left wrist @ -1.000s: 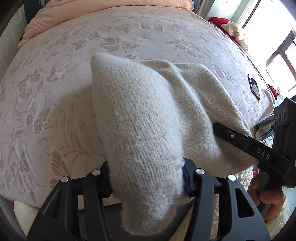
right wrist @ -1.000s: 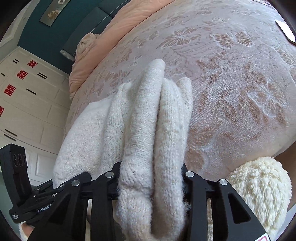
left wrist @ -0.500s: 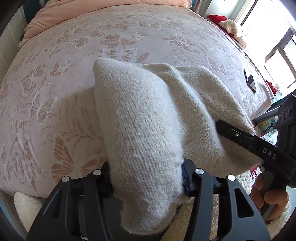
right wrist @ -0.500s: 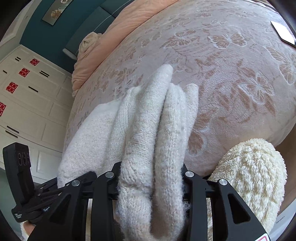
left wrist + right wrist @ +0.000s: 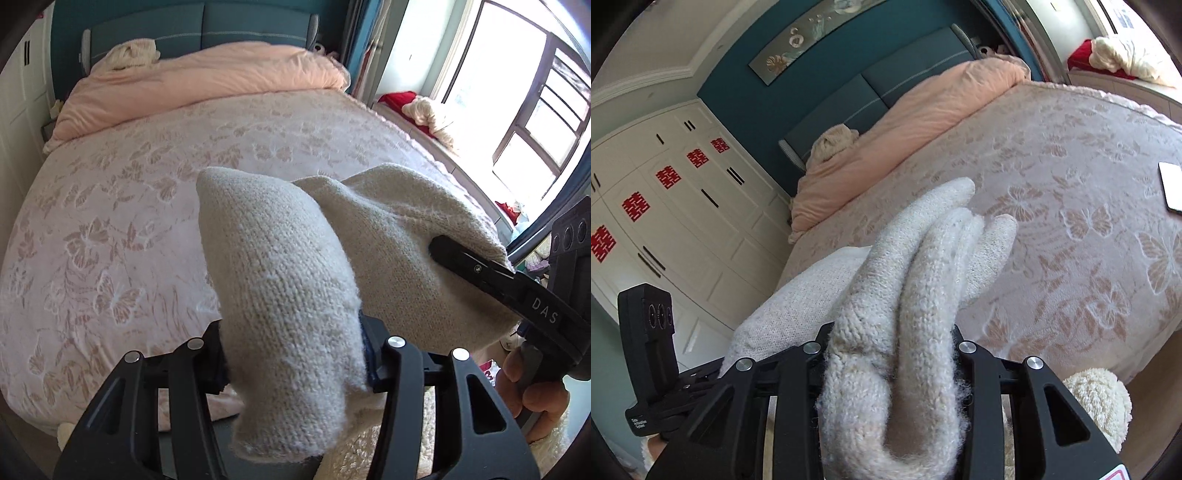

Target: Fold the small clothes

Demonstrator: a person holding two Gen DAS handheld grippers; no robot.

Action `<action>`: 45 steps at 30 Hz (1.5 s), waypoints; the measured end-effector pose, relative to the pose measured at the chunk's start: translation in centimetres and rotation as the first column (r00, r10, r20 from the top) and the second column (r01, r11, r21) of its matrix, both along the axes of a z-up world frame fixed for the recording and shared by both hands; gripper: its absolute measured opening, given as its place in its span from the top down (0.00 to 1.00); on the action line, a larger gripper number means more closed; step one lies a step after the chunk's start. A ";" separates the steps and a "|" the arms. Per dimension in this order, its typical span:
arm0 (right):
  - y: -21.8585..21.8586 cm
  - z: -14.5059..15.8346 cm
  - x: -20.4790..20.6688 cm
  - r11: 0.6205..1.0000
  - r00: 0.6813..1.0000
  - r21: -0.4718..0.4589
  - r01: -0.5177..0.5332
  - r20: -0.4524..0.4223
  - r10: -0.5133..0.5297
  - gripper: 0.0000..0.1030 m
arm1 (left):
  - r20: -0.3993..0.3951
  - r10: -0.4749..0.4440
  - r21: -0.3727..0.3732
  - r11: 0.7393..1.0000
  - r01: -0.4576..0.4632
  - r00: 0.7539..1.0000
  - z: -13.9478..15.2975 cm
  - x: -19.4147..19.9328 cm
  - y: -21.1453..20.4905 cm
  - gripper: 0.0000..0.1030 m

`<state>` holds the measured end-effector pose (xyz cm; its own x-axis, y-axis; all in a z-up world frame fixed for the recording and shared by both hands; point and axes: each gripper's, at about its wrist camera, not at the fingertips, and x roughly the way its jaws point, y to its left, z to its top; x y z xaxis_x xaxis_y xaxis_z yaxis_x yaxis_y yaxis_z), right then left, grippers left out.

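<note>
Bed (image 5: 110,221) is the workspace: big flat patterned cover, mostly bare, so there's room to lay the piece out; peach duvet (image 5: 192,88) is bunched up at the headboard end, out of the way.

Knit garment (image 5: 295,295), cream wool, is off the bed, hanging in the air between the 2 tongs over the near edge of the bed. Held at 2 points so it spans between them instead of dangling as 1 lump. My read: it's being carried or shaken out for a fold or to set down; how many folds are done, can't tell.

Left tongs (image 5: 295,354): pinching a thick wad of the knit, cloth fills the gap and bulges over both pads.

Right tongs (image 5: 890,354): clamped on a bunched, multi-layer roll of the same garment, folds stick out past the tips. Looks secure, but bulky wool can creep under its own weight.

Phone (image 5: 1171,186) lies on the cover at the far right, well apart from the garment. Keep the drop zone clear of it.
</note>
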<state>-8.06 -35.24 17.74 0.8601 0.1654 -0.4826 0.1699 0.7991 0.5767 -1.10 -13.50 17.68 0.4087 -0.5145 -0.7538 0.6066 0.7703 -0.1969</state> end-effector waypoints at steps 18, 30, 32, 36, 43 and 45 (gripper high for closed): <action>8.9 14.4 7.1 0.976 0.921 -0.181 -0.118 0.347 0.175 0.63 | 0.418 0.138 -0.250 0.968 -0.032 0.898 16.0 1.8 12.6 0.46; 8.8 -16.5 10.7 0.995 0.923 0.046 -0.092 -0.371 0.103 0.46 | -0.243 0.437 -0.116 0.873 -0.474 0.866 -16.3 9.1 24.6 0.20; 8.7 -16.0 11.8 0.994 0.925 0.012 -0.109 -0.366 0.105 0.36 | -0.276 0.466 -0.191 0.830 -0.523 0.840 -16.0 9.0 26.3 0.13; 8.8 -16.8 16.1 0.990 0.920 0.062 -0.128 -0.367 0.142 0.26 | -0.282 0.460 -0.230 0.819 -0.525 0.842 -15.4 11.3 25.4 0.09; 11.5 -22.1 20.9 0.971 0.846 0.171 -0.165 -0.481 0.229 0.58 | -0.397 0.404 -0.093 0.876 -0.474 0.824 -21.5 15.3 20.4 0.37; 11.8 -19.2 20.5 0.971 0.886 0.135 -0.197 -0.399 0.235 0.70 | -0.369 0.410 -0.083 0.879 -0.469 0.834 -20.9 15.0 20.1 0.44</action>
<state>12.48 -23.43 -1.42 0.5276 0.3828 -0.7583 0.2344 0.7924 0.5631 13.90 6.62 -3.23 0.3632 -0.4673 -0.8061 0.0878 0.8784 -0.4697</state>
